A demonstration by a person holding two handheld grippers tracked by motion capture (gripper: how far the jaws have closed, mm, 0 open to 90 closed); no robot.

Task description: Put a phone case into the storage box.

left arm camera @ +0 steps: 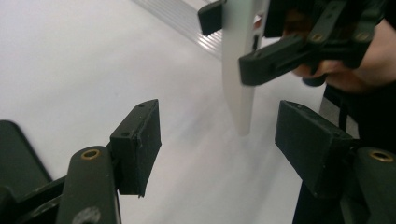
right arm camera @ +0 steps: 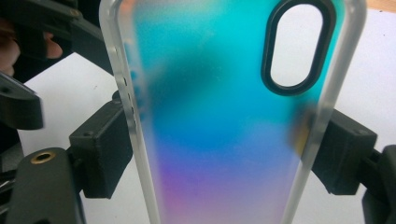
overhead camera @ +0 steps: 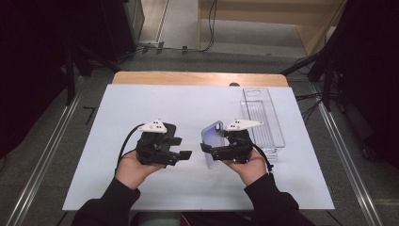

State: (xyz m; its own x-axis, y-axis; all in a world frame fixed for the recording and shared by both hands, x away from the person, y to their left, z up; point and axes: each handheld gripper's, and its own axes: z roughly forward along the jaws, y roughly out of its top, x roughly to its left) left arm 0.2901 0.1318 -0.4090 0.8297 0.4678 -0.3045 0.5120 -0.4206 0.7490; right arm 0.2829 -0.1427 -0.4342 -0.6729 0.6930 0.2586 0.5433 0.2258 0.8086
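A translucent phone case (overhead camera: 212, 136) with a teal-to-purple tint and an oval camera cutout stands upright above the white table cover (overhead camera: 155, 103). My right gripper (overhead camera: 209, 150) is shut on it, and in the right gripper view both pads press on the frosted side rims of the case (right arm camera: 224, 116). My left gripper (overhead camera: 181, 147) sits a short way to the left of it, pointing at it. In the left gripper view its jaws (left arm camera: 219, 140) stand open with nothing between them, and the case (left arm camera: 238, 70) appears edge-on just beyond, held by the other gripper (left arm camera: 280, 51).
A clear plastic tray (overhead camera: 277, 127) lies lengthwise at the right of the table, just behind the right hand. The white cover stretches wide to the left and front. The table's wooden edge (overhead camera: 197, 77) runs along the back.
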